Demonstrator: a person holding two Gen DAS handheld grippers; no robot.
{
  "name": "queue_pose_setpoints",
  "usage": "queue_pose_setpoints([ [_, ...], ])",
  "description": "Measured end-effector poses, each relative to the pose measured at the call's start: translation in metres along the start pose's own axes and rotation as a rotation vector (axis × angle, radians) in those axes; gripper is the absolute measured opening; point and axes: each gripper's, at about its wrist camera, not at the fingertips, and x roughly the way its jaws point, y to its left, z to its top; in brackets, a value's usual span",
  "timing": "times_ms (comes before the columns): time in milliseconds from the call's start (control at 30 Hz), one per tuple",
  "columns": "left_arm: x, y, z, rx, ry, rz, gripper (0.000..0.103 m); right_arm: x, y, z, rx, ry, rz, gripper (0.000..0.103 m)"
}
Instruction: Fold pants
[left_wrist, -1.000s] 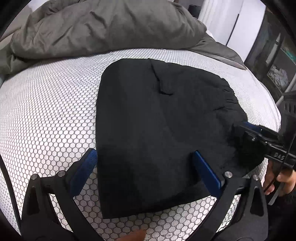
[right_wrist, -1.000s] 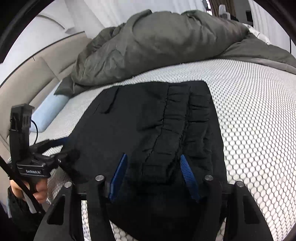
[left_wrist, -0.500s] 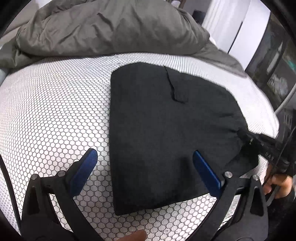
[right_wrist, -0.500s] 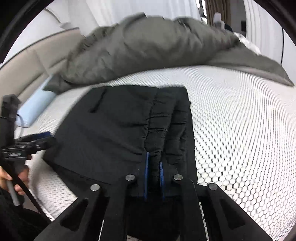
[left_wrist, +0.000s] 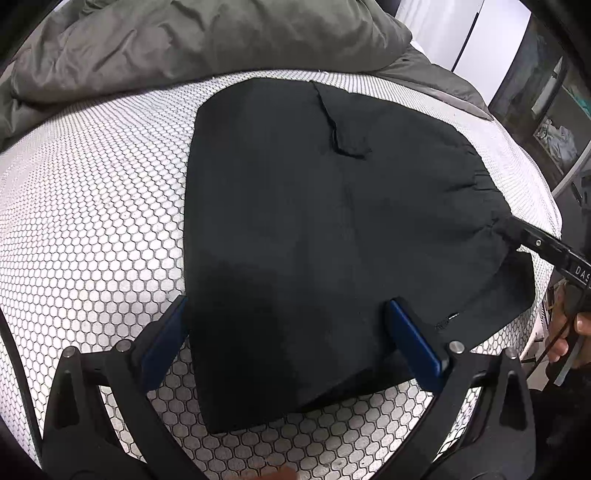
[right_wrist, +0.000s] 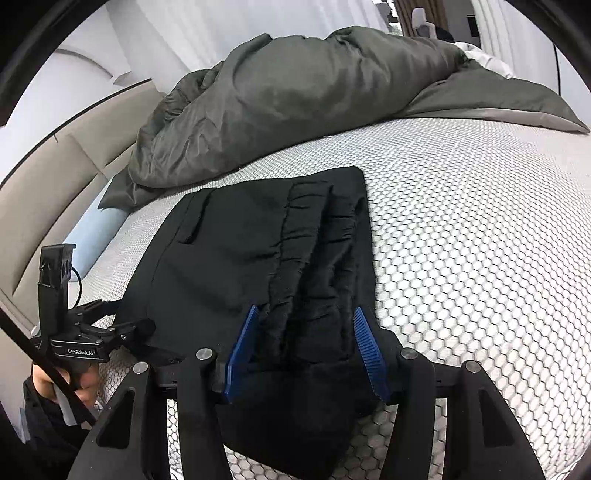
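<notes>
The black pants (left_wrist: 325, 229) lie folded into a flat bundle on the honeycomb-patterned mattress (left_wrist: 92, 206). My left gripper (left_wrist: 295, 332) is open, its blue fingers straddling the near edge of the bundle. In the right wrist view the pants (right_wrist: 236, 258) show their gathered waistband. My right gripper (right_wrist: 306, 350) is open, with the waistband end between its blue fingers. The right gripper also shows in the left wrist view (left_wrist: 532, 243) at the waistband side. The left gripper shows in the right wrist view (right_wrist: 110, 325) at the bundle's left edge.
A rumpled grey duvet (right_wrist: 314, 96) is piled at the far side of the bed. A light blue pillow (right_wrist: 96, 236) lies by the padded headboard (right_wrist: 55, 177). A dark shelf unit (left_wrist: 546, 96) stands beyond the bed's right edge.
The right gripper was open, shut on the waistband half a second ago, and is open again. The left gripper stayed open and shifted so its left finger meets the bundle's edge.
</notes>
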Motion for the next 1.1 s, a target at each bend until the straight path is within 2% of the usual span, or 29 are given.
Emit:
queue_pose_setpoints([
  [167, 0.013, 0.009, 0.005, -0.039, 0.031, -0.094, 0.087, 0.011, 0.016, 0.000, -0.083, 0.012, -0.070, 0.055],
  [267, 0.006, 0.014, 0.003, -0.056, -0.001, -0.107, 0.072, 0.013, 0.016, 0.000, -0.072, 0.017, -0.071, 0.055],
  [333, 0.001, 0.019, 0.002, -0.070, -0.014, -0.123, 0.058, 0.015, 0.015, 0.001, -0.057, 0.016, -0.063, 0.055],
  [433, -0.004, 0.029, 0.002, -0.092, -0.022, -0.149, 0.048, 0.014, 0.014, 0.001, -0.047, 0.014, -0.055, 0.055],
  [567, -0.002, 0.036, 0.000, -0.091, -0.014, -0.157, 0.048, 0.019, 0.017, -0.001, -0.065, 0.028, -0.068, 0.054],
  [633, -0.003, 0.041, 0.000, -0.087, -0.006, -0.152, 0.048, 0.021, 0.021, -0.001, -0.088, 0.035, -0.088, 0.047],
  [700, 0.000, 0.036, 0.001, -0.088, 0.003, -0.143, 0.051, 0.019, 0.022, -0.001, -0.084, 0.034, -0.084, 0.046],
  [767, 0.002, 0.036, 0.001, -0.091, 0.006, -0.139, 0.052, 0.016, 0.025, 0.000, -0.102, 0.022, -0.089, 0.037],
  [833, 0.005, 0.034, 0.007, -0.093, 0.009, -0.136, 0.055, 0.010, 0.030, 0.001, -0.122, 0.009, -0.116, 0.018],
  [900, 0.004, 0.034, 0.009, -0.101, 0.011, -0.135, 0.055, 0.002, 0.032, 0.002, -0.125, -0.001, -0.115, 0.008],
  [1100, 0.003, 0.048, 0.006, -0.110, 0.019, -0.147, 0.055, -0.026, 0.050, -0.001, -0.167, -0.032, -0.093, 0.004],
])
